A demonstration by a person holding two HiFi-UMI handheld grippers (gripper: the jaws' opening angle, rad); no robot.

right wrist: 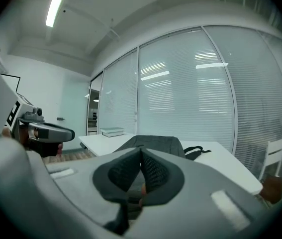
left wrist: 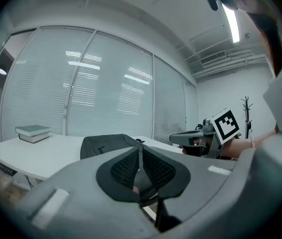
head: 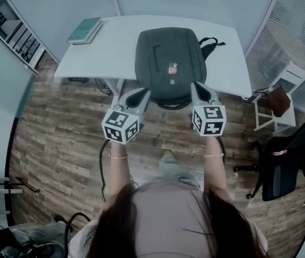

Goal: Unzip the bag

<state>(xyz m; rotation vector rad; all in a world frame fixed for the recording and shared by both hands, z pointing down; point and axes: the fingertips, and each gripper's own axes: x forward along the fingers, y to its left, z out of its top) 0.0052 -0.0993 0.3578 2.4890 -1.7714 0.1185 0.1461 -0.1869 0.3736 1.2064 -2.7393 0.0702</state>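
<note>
Your left gripper and right gripper are both pressed together, empty, just short of the backpack; spread one, then seek the zipper pull.

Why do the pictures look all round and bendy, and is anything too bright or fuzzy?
Head view: the wide lens bows the table edges, and the backpack is evenly lit. Left gripper view: there is a round black border, the ceiling light glares white, and the left gripper looks soft up close. Right gripper view: it has the same round bend, and the window blinds curve and carry light reflections.
</note>
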